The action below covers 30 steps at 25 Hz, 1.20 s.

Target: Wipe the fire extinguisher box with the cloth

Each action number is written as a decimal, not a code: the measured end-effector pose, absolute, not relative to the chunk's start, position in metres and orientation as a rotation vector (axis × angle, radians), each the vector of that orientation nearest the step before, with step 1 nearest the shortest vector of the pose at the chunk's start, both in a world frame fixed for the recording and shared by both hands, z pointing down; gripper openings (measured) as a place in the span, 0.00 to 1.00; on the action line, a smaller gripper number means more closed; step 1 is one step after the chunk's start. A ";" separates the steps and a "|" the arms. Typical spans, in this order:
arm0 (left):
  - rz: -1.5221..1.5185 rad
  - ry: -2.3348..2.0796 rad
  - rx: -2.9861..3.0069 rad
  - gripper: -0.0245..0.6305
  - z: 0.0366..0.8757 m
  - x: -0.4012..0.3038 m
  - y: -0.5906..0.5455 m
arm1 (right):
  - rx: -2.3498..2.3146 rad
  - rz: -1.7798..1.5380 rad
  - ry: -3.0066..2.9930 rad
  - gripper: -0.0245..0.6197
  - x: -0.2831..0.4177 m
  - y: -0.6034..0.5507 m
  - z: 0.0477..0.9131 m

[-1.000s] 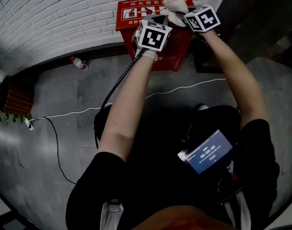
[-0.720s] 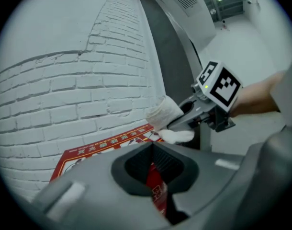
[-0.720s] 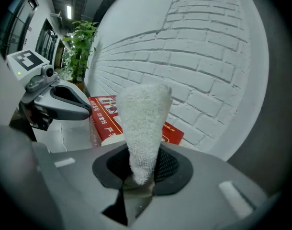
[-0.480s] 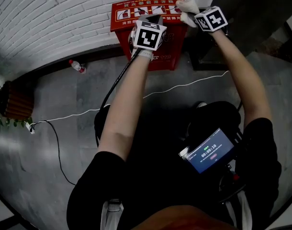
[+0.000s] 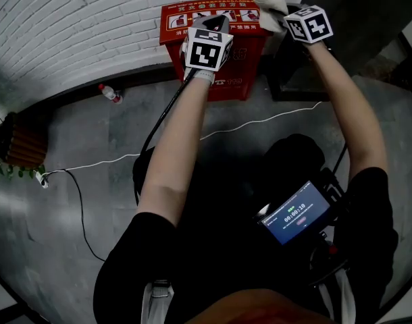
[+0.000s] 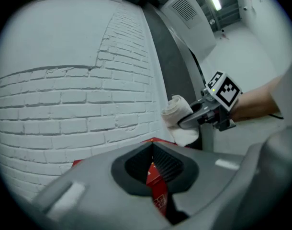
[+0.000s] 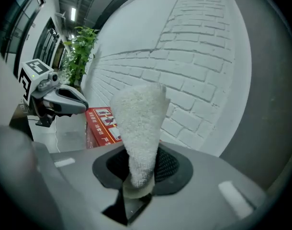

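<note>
Our right gripper (image 7: 139, 178) pinches the cloth (image 5: 269, 1) at the box's (image 5: 192, 20) right rear corner, top centre, against the wall (image 5: 71, 19). Our left gripper (image 6: 153, 153), pressed together and empty, is over its front edge. Open floor (image 5: 91, 201) lies below.

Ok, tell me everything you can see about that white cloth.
The cloth is white and fluffy, like terry towelling, bunched into a thick roll. The right tongs are shut on one end, and the rest sticks out past them. It is at the right rear corner of the red box, close to the white brick wall. Whether it touches the box cannot be told.
</note>
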<state>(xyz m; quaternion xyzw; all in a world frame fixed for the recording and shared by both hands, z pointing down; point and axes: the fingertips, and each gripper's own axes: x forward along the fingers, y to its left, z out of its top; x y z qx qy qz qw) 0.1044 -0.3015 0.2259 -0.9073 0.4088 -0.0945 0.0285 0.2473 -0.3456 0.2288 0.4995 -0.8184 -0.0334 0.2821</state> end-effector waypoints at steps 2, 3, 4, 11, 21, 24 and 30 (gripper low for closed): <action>-0.261 1.260 -2.797 0.04 0.221 0.103 -0.298 | 1.345 -0.110 -2.210 0.18 0.240 -0.342 0.219; -0.244 1.254 -2.793 0.04 0.219 0.103 -0.296 | 1.346 -0.119 -2.219 0.18 0.237 -0.340 0.215; -0.228 1.244 -2.785 0.04 0.217 0.104 -0.295 | 1.346 -0.130 -2.224 0.18 0.234 -0.339 0.214; -0.127 1.239 -2.807 0.04 0.215 0.107 -0.286 | 1.369 -0.206 -2.172 0.18 0.231 -0.334 0.215; 0.019 1.254 -2.938 0.04 0.234 0.140 -0.283 | 1.539 -0.246 -2.180 0.18 0.275 -0.349 0.231; 0.006 1.244 -2.923 0.04 0.241 0.154 -0.283 | 1.594 -0.233 -2.198 0.18 0.294 -0.358 0.248; -0.136 1.160 -2.835 0.04 0.261 0.193 -0.277 | 1.696 -0.167 -2.185 0.18 0.330 -0.383 0.282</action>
